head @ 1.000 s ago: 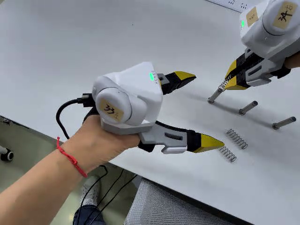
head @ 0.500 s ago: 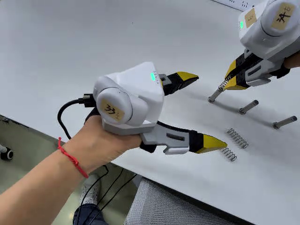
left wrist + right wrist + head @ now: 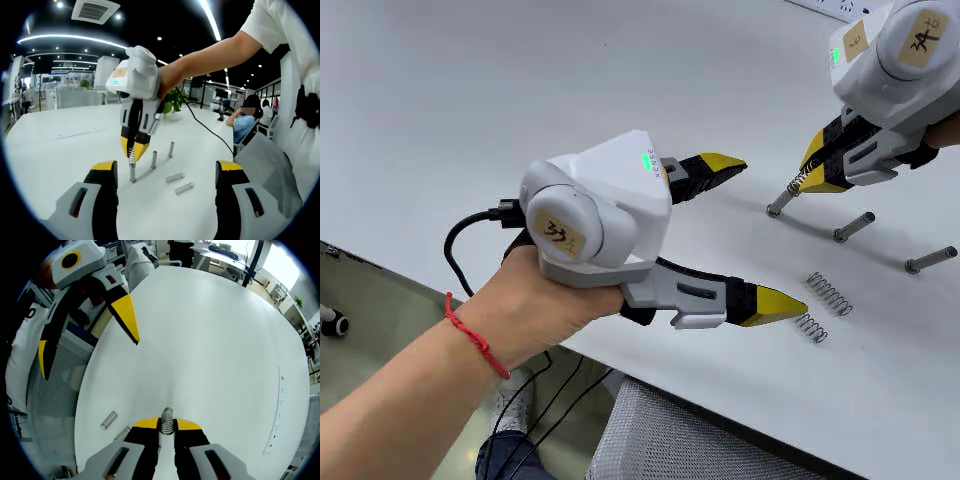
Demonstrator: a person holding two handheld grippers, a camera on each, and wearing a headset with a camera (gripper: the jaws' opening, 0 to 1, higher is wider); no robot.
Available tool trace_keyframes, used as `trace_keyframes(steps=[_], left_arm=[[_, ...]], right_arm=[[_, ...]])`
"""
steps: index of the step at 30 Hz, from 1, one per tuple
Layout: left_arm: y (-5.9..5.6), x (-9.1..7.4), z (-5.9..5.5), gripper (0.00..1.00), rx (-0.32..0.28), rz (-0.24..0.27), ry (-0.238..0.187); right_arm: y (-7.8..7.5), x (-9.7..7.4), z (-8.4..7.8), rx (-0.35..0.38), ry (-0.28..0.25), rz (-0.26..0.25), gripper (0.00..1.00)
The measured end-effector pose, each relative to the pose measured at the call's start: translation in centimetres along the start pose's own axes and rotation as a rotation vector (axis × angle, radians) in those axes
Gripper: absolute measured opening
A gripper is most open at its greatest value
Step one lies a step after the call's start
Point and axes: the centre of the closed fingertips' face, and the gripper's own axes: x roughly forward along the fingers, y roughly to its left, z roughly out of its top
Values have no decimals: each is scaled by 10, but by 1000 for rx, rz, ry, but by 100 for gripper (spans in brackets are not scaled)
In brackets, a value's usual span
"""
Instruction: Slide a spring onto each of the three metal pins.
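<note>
- Right hand-held gripper [image 3: 812, 178], white body w/ yellow-tipped black jaws, was closed down on a small coiled steel spring [image 3: 798, 183]. It held the spring at the top of the leftmost short grey metal pin [image 3: 780, 206].
- Spring's lower end met the pin tip; couldn't tell if it was threaded on.
- Left hand-held gripper [image 3: 760, 235] hung spread wide, nothing in it, over the near edge of the white worktop [image 3: 520, 80].
- Progress, my read: spring 1 of 3 underway, none seated yet. Middle pin [image 3: 852, 227] & right pin [image 3: 930, 260] stood bare.
- Left to do: far loose spring [image 3: 828, 293] & near loose spring [image 3: 810, 327] lay side by side on the worktop, on the near side of the pins.
- Around: black cable [image 3: 460, 235] off the left gripper's back, grey mesh chair seat [image 3: 660, 440] below the near edge, red string bracelet [image 3: 475, 338] on the wrist.
- In the way: nothing between pins & springs. Left gripper's near jaw tip sat just beside the near loose spring in head view, so prob. could nudge it.
</note>
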Motion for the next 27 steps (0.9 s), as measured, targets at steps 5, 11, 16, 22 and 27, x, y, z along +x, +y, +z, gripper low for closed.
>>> trace_keyframes(steps=[5, 11, 16, 22, 27], left_arm=[[0, 0, -1, 79, -3, -1, -2], [0, 0, -1, 79, -7, 1, -5], [0, -1, -2, 79, -11, 2, -6], [-1, -1, -2, 79, -14, 2, -8], [0, -2, -2, 79, -17, 4, -9]], right_arm=[[0, 2, 1, 0, 0, 2, 7], [1, 5, 0, -3, 1, 8, 7], [2, 7, 0, -10, 5, 8, 7], [4, 11, 0, -15, 5, 14, 7], [3, 14, -1, -19, 9, 13, 7]])
